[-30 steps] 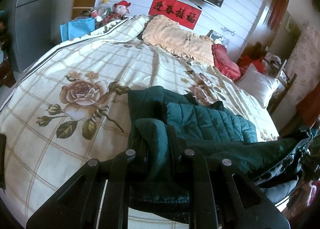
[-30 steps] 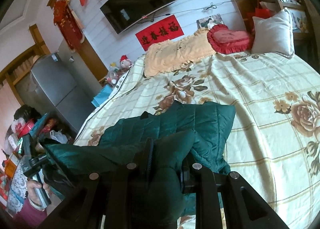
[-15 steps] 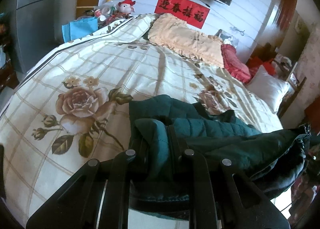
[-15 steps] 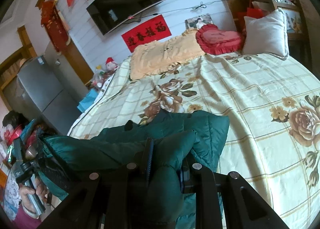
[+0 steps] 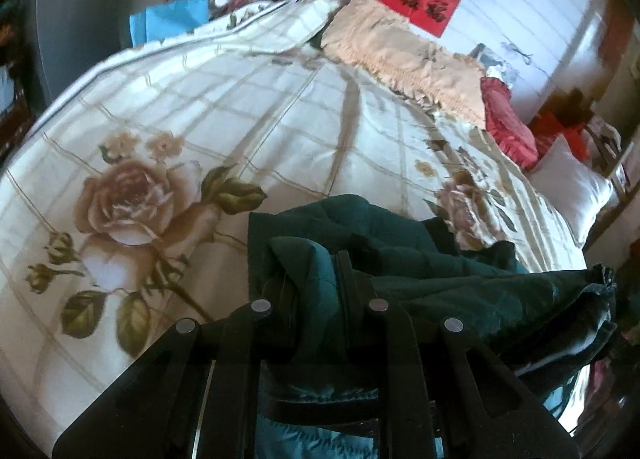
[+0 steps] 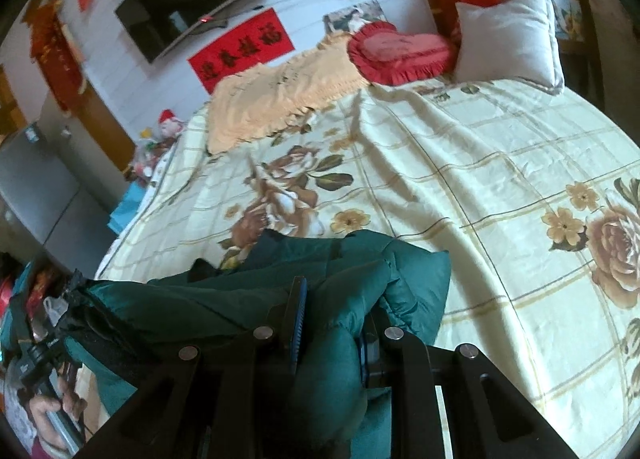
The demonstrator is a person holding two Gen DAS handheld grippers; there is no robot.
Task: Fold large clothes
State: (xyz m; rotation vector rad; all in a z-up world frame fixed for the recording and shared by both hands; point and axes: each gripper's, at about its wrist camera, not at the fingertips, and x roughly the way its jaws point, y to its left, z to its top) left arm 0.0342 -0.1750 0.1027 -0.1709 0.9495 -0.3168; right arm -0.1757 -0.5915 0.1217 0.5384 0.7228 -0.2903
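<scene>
I have both grippers clamped on the dark green quilted jacket (image 5: 452,279), 1 edge in each. The left gripper (image 5: 320,287) has a thick fold of the fabric pinched between its jaws, and the right gripper (image 6: 332,323) pinches a padded bunch the same way.

I judge this to be the carry-over step of a fold: the held edge is raised above the floral bedspread (image 5: 208,111) and the part of the jacket ahead of the jaws lies on it, near the foot of the bed. In the left wrist view the held edge stretches off to the right between the 2 tools. The lower part, nearest me, hangs below the jaws and I cannot see where it ends.

Next I need to lay the held edge down level on the part already lying flat, keeping both hands even so the fold line stays straight, and only then let go.
</scene>
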